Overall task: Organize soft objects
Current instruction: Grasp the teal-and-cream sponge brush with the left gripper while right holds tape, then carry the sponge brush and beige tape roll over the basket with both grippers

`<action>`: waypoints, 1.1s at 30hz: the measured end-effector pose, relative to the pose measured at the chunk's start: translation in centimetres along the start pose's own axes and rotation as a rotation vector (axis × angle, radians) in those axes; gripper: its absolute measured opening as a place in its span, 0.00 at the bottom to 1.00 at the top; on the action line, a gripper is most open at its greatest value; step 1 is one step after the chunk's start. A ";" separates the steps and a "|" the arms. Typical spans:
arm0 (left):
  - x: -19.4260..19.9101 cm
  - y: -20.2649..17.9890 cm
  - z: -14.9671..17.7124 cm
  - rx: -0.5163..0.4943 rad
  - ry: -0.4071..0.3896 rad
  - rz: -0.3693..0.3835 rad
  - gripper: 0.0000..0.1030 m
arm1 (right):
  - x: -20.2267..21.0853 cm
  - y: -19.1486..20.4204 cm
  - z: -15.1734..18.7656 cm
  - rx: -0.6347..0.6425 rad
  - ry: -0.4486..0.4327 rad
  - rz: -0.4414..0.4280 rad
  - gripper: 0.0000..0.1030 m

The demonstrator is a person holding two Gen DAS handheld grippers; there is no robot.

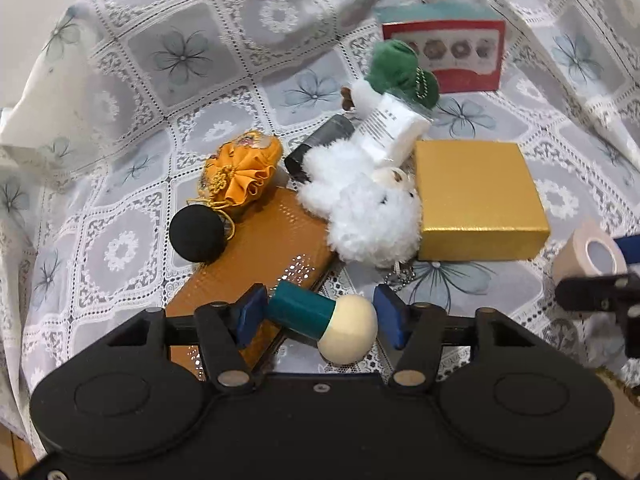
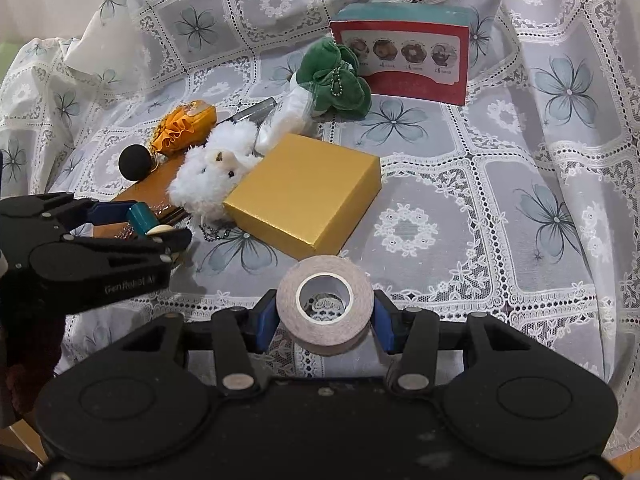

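Note:
My left gripper (image 1: 320, 318) has its jaws around a teal peg with a cream round head (image 1: 320, 320); the left pad touches it, the right pad stands a little off. My right gripper (image 2: 325, 314) is shut on a beige tape roll (image 2: 325, 304). A white fluffy plush (image 1: 360, 208) lies by a gold box (image 1: 476, 200). A green plush (image 1: 400, 70) lies behind it with a white tube (image 1: 396, 128). An orange drawstring pouch (image 1: 240, 172) and a black foam ball (image 1: 197, 233) lie to the left.
A flat orange-brown case (image 1: 256, 264) lies under the ball and the peg. A red and teal carton (image 1: 444, 52) stands at the back. A dark cylinder (image 1: 320, 140) lies behind the white plush. A lace cloth (image 2: 500, 200) covers everything, rising in folds at the sides.

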State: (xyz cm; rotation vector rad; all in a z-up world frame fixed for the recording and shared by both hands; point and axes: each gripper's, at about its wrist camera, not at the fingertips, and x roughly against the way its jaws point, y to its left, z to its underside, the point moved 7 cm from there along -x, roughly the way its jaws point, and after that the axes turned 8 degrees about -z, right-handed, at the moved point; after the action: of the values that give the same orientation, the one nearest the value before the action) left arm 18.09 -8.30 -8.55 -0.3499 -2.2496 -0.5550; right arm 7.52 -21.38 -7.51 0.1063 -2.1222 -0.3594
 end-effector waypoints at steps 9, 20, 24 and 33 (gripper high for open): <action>2.6 0.9 0.4 0.129 0.020 0.065 0.53 | 0.7 0.0 0.3 0.001 -0.005 0.028 0.46; 9.3 0.7 2.3 0.191 -0.001 0.113 0.54 | 3.4 1.2 1.5 0.007 -0.022 0.044 0.46; 11.1 0.5 3.7 0.206 0.011 0.139 0.54 | 5.0 1.9 2.5 0.016 -0.030 0.046 0.46; 13.7 0.7 7.5 0.261 0.058 0.152 0.54 | 8.0 3.5 5.1 0.034 -0.028 0.042 0.46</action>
State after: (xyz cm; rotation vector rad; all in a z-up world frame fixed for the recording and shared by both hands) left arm 4.65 -2.96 -2.58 -0.3625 -2.1841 -0.1862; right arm -0.95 -18.63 -2.58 0.0769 -2.1557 -0.3014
